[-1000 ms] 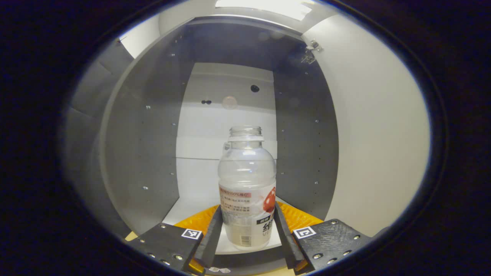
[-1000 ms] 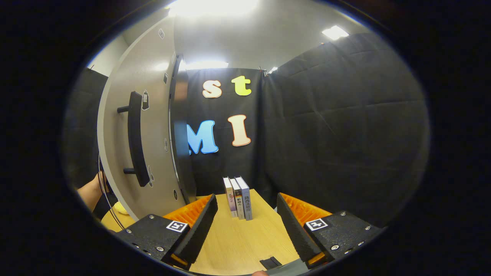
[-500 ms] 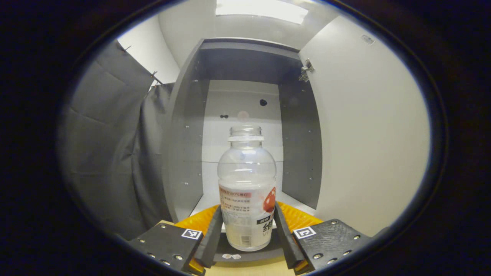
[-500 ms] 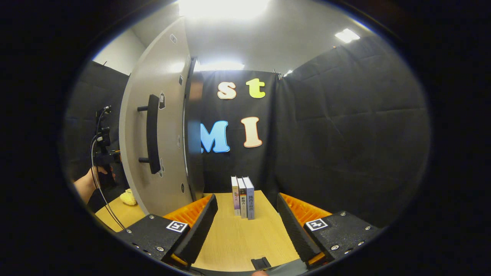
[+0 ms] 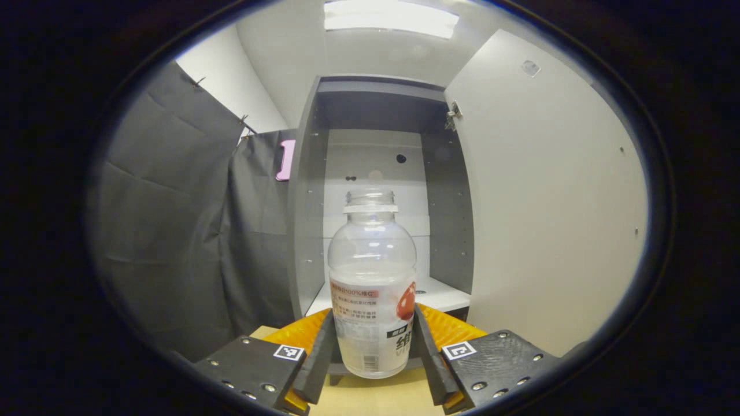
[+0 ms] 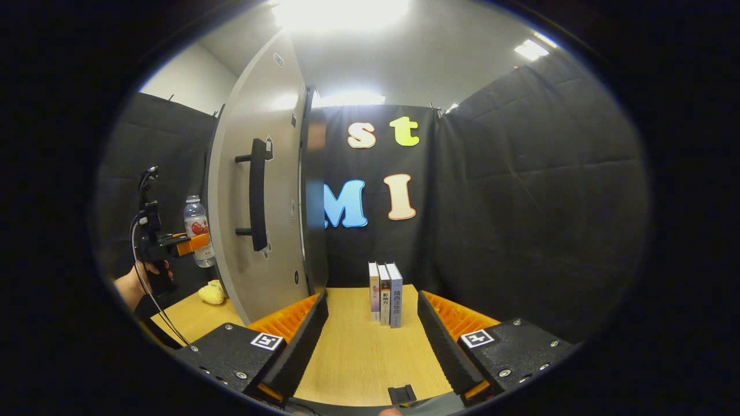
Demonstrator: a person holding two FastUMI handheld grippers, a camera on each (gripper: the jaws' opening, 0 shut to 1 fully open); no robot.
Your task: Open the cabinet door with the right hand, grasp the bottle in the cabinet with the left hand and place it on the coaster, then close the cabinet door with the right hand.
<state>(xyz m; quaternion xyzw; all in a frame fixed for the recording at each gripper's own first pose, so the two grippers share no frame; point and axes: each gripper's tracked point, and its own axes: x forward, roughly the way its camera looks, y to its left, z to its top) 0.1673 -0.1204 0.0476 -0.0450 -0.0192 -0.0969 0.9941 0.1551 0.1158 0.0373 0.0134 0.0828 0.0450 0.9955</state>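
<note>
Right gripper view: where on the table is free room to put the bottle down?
The table is bare between the right claw and the three books. A smaller free patch lies left of the open cabinet door, beside a small yellow object; there the left claw holding the bottle crowds it.

A staged recording booth, not a lived-in home. Walled on all sides with pinned black cloth (image 6: 520, 190), lit from above by flat office ceiling panels (image 5: 390, 17). Furnished sparsely: one grey cabinet (image 5: 300, 231) with bare white shelves and its door (image 6: 231, 231) swung open, set on a pale wooden table (image 6: 358, 352). Dressed with a few props, among them three books (image 6: 385, 293) stood upright and a small yellow object (image 6: 211, 292) on the tabletop.
</note>
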